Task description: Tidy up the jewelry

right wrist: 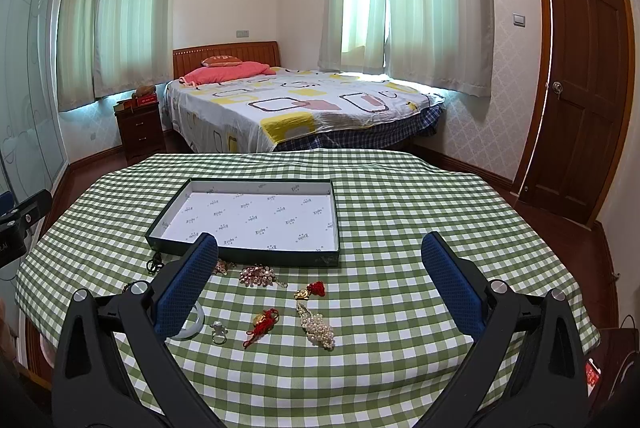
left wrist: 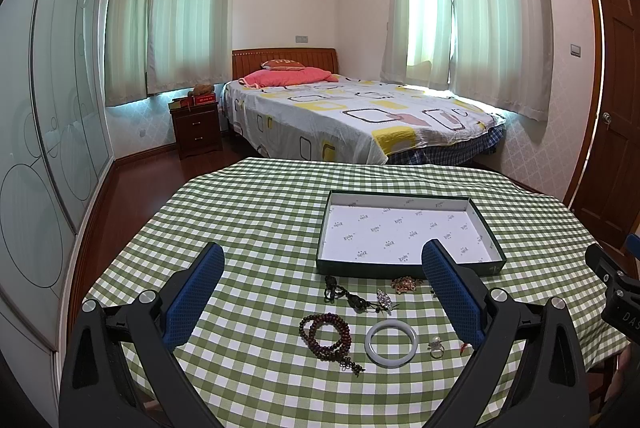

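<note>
A shallow dark green box [left wrist: 408, 265] with white printed lining stands empty on the checked table; it also shows in the right wrist view [right wrist: 248, 255]. In front of it lies loose jewelry: a brown bead bracelet [left wrist: 327, 335], a white jade bangle [left wrist: 391, 343], a pearl ring [left wrist: 436, 346], a dark cord pendant [left wrist: 352, 298], a crystal brooch [left wrist: 385, 298]. The right wrist view shows a pearl hair clip [right wrist: 317, 325], two red-tasselled gold charms [right wrist: 264, 324], a pink beaded piece [right wrist: 258, 275]. My left gripper [left wrist: 320, 268] and right gripper [right wrist: 320, 260] are open and empty above the table.
The table carries a green and white checked cloth [left wrist: 260, 220]. Behind it are a bed [left wrist: 352, 116], a nightstand [left wrist: 196, 128], curtained windows and a wooden door [right wrist: 576, 76]. A glass wardrobe [left wrist: 48, 148] stands at the left.
</note>
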